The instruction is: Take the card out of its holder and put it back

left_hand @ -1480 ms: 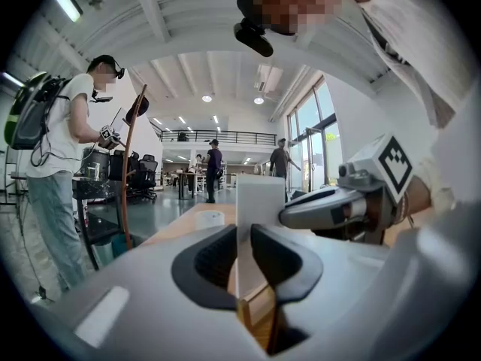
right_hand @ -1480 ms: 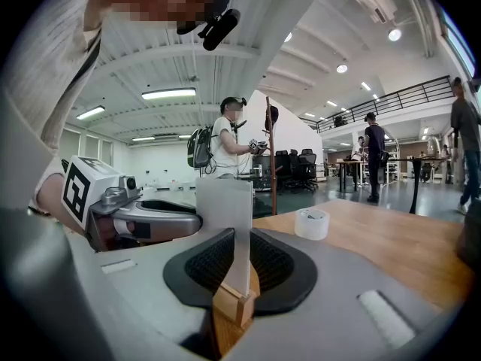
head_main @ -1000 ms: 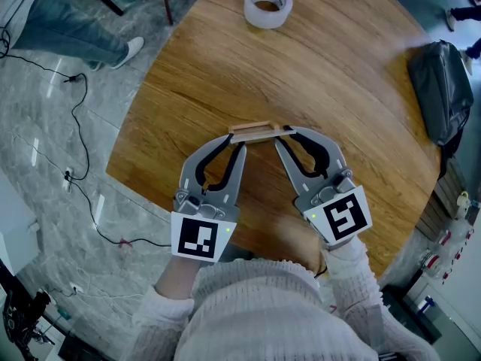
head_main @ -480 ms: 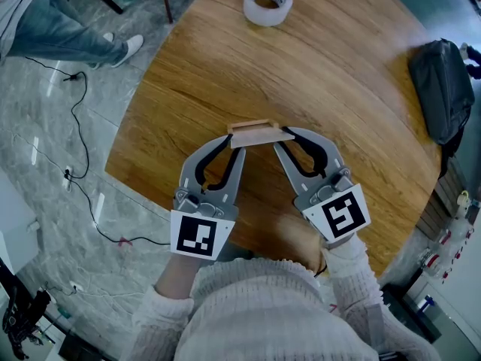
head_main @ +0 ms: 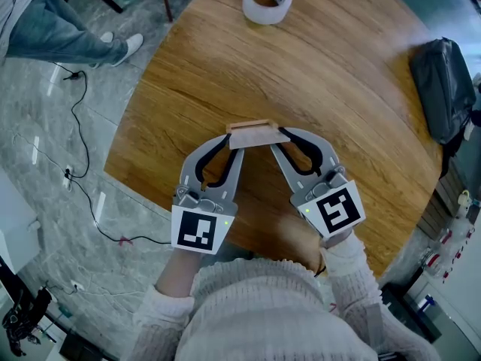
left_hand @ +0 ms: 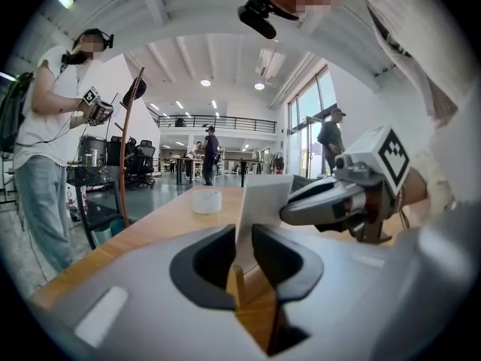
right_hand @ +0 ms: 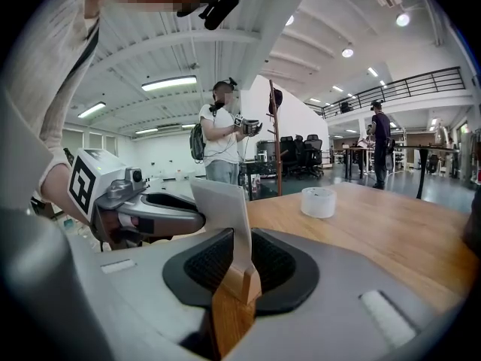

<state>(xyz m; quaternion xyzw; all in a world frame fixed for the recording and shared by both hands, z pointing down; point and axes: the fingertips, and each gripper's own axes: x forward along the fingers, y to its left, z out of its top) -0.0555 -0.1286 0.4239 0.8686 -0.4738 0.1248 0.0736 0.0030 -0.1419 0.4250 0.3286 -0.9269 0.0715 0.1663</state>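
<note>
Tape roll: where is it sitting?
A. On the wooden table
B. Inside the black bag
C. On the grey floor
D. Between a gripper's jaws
A: the tape roll lies flat on the far side of the wooden table, well apart from the black bag.

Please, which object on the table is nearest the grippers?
The light wooden card holder, held between left gripper and right gripper; the translucent tape roll and black bag lie far off.
</note>
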